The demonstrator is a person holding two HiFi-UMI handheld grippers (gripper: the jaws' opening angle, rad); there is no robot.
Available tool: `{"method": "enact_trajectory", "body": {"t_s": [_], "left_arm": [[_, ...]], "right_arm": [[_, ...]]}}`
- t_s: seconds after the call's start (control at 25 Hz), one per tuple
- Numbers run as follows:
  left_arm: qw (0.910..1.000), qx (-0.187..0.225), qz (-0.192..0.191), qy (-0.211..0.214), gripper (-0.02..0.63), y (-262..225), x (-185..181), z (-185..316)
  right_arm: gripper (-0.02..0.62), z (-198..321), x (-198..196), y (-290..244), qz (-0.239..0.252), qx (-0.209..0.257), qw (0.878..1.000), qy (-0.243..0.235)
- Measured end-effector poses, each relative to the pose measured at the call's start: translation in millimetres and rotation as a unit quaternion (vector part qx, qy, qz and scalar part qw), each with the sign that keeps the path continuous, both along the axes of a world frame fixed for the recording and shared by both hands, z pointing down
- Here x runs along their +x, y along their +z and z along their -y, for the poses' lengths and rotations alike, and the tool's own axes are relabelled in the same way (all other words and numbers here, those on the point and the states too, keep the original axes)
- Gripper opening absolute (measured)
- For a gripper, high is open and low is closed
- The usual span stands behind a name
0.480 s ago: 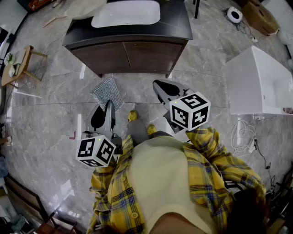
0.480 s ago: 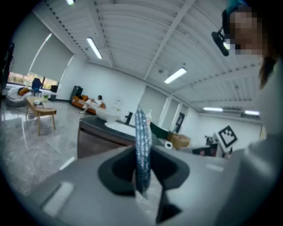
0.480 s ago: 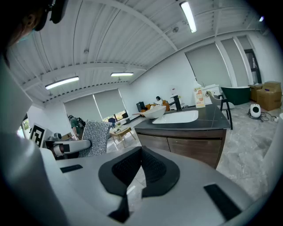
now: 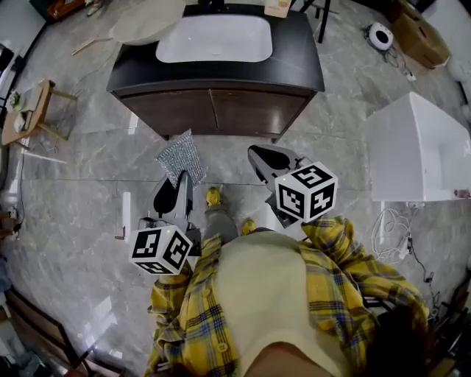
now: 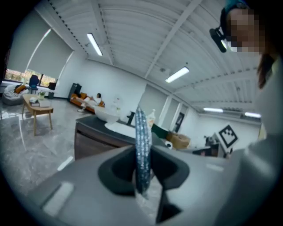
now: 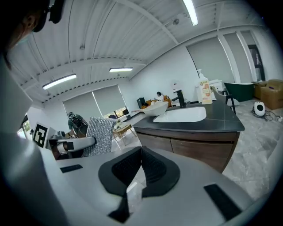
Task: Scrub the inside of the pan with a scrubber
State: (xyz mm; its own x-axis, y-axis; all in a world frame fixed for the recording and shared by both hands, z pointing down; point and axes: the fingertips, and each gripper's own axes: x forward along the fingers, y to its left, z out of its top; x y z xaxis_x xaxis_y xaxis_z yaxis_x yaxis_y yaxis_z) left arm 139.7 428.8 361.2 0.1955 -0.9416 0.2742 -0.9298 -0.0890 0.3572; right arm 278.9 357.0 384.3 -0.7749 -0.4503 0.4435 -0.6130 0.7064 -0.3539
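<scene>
My left gripper [image 4: 179, 179] is shut on a silver mesh scrubber [image 4: 180, 155], held above the floor in front of the vanity. In the left gripper view the scrubber [image 5: 141, 145] stands edge-on between the jaws. My right gripper [image 4: 259, 155] is shut with nothing in it; its pads meet in the right gripper view [image 6: 140, 153], where the scrubber [image 6: 101, 133] shows at the left. A pale round pan-like vessel [image 4: 144, 22] lies on the dark countertop left of the white sink [image 4: 214, 38]; its inside is hidden.
The dark wooden vanity [image 4: 221, 109] stands straight ahead. A faucet [image 6: 180, 98] and a soap bottle [image 6: 203, 92] sit by the sink. A white tub [image 4: 423, 140] is at the right, a small wooden table [image 4: 26, 107] at the left, cables [image 4: 390, 221] on the floor.
The vanity sits lower and nearer in the head view. Both grippers and the scrubber keep the same pose and hold.
</scene>
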Motion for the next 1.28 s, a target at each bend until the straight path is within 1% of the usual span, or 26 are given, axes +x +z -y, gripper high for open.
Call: {"method": "enact_trajectory", "body": {"t_s": [0.12,0.36,0.56,0.72,0.96,1.08,1.28], "left_arm": [[1.0000,0.003,0.000,0.005,0.087,0,-15,24],[0.9995,-0.003,0.014,0.027,0.087,1,-43,66],[0.9993,-0.007,0.013,0.033,0.087,4,-70,94],[0.9992,-0.006,0.013,0.037,0.087,5,-87,108],[0.9996,-0.008,0.010,0.026,0.087,7,-124,124],[0.9995,-0.005,0.011,0.029,0.087,7,-138,132],[0.9993,0.002,0.017,0.034,0.087,4,-153,153]], "right_arm": [[0.014,20,-20,-1,-0.002,-0.001,1.000,-0.010],[0.014,58,-56,0,-0.014,-0.009,1.000,-0.009],[0.014,81,-83,0,-0.016,-0.012,1.000,-0.009],[0.014,98,-106,2,-0.019,-0.014,1.000,-0.013],[0.014,115,-149,5,-0.018,-0.016,0.999,-0.027],[0.014,123,-166,5,-0.021,-0.013,0.999,-0.027],[0.015,144,-179,0,-0.031,-0.002,0.999,-0.022]]}}
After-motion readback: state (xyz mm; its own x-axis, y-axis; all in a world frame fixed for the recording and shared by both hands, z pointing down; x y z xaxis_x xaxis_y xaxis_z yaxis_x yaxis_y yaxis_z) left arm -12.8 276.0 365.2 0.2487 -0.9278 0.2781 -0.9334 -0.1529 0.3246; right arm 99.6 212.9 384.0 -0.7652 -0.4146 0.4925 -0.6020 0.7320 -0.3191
